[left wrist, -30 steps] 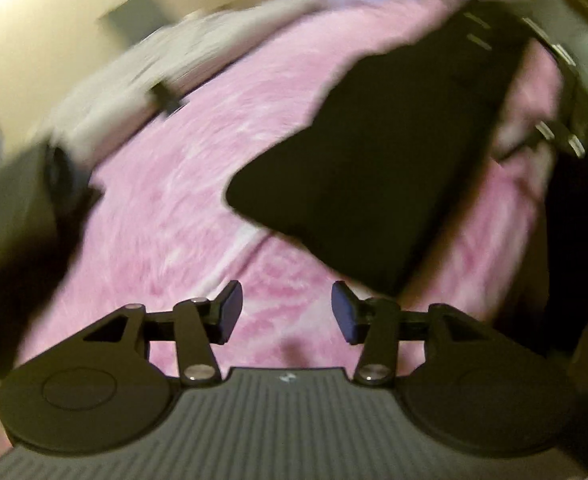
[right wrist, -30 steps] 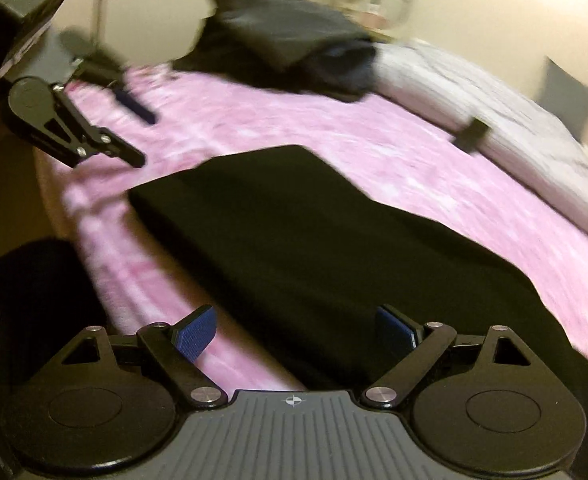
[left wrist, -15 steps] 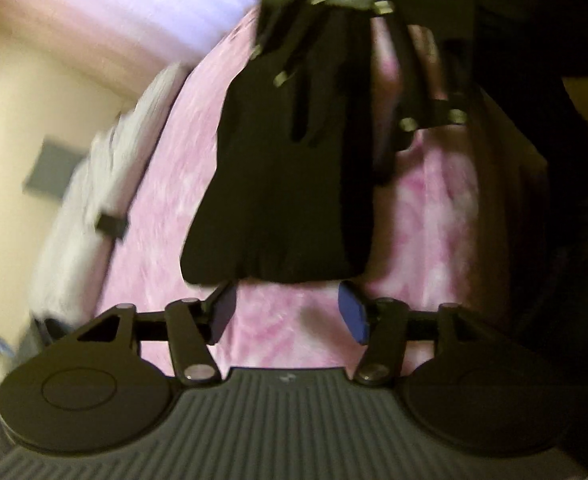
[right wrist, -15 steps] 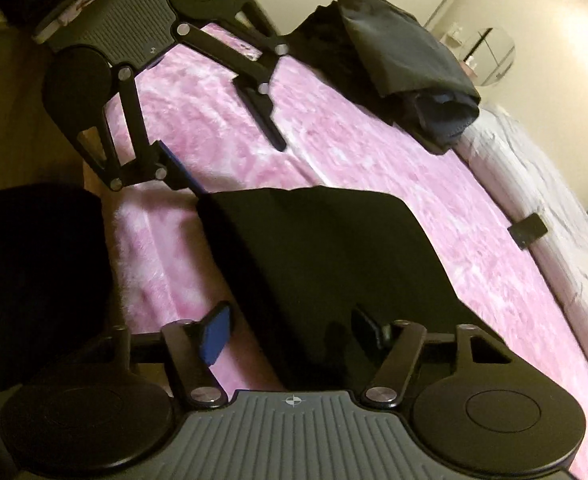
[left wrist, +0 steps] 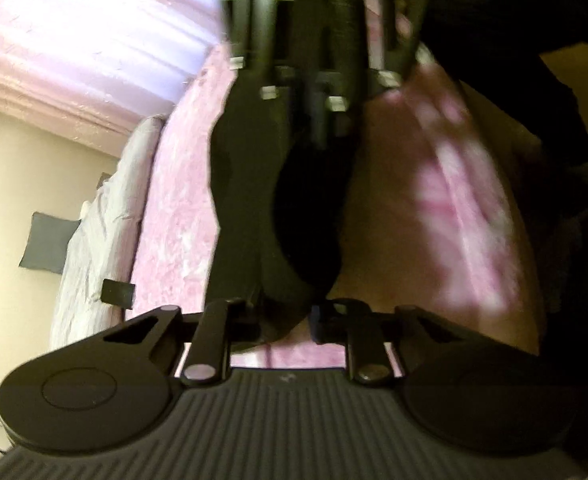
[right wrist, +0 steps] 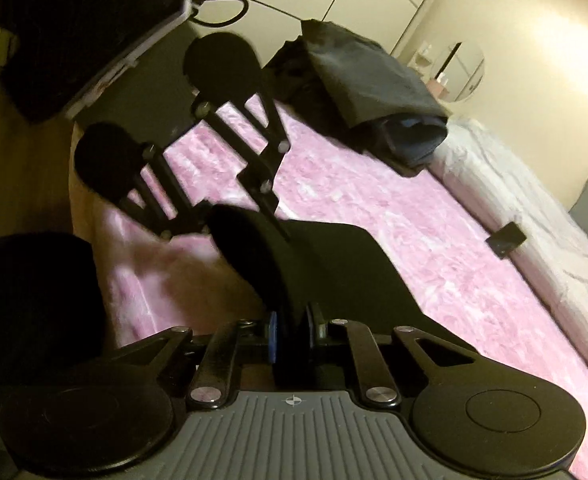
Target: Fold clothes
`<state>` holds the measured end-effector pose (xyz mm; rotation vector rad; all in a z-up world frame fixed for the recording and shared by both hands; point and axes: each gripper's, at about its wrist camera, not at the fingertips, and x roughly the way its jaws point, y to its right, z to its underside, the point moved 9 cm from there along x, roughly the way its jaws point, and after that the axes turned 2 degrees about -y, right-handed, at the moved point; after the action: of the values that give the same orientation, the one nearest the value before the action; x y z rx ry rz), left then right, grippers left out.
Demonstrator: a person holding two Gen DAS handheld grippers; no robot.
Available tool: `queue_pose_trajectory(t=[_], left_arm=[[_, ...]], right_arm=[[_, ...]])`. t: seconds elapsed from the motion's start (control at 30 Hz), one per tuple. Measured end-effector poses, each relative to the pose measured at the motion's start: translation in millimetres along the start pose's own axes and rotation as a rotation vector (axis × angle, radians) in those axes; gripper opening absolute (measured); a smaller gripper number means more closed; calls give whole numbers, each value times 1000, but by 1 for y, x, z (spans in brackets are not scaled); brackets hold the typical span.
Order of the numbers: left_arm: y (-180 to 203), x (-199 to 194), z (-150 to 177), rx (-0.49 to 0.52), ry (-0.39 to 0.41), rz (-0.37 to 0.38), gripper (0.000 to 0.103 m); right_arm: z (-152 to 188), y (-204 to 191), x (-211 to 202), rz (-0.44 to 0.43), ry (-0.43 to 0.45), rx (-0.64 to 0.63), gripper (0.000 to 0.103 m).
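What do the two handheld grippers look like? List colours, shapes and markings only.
The right gripper: matte black linkage arms with silver pivot screws, two round black discs, a ribbed grey body bearing a small crosshair mark, blue pads on the fingers. The left gripper: the same black linkage, discs and ribbed grey body; its pad colour cannot be made out.

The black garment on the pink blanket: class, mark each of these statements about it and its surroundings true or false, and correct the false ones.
1. The right gripper has its fingers closed on an edge of the black garment. True.
2. The garment lies on a green blanket. False: the blanket is pink.
3. The left gripper also pinches the garment's dark cloth. True.
4. A pile of dark clothes sits at the far end of the bed. True.
5. The garment is white. False: it is black.
6. Both grippers hang wide open above the bed. False: both are shut on the cloth.
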<state>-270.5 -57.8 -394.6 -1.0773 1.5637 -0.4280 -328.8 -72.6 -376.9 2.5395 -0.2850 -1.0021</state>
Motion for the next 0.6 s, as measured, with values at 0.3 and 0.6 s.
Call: queue_pose_trajectory(t=[0.3, 0.6], left_arm=[[-50, -8, -24, -108, 18, -22, 14], [-52, -1, -28, -96, -14, -8, 14]], right_arm=[[13, 11, -8, 180, -6, -23, 69], [-11, 11, 11, 205, 17, -86, 37]])
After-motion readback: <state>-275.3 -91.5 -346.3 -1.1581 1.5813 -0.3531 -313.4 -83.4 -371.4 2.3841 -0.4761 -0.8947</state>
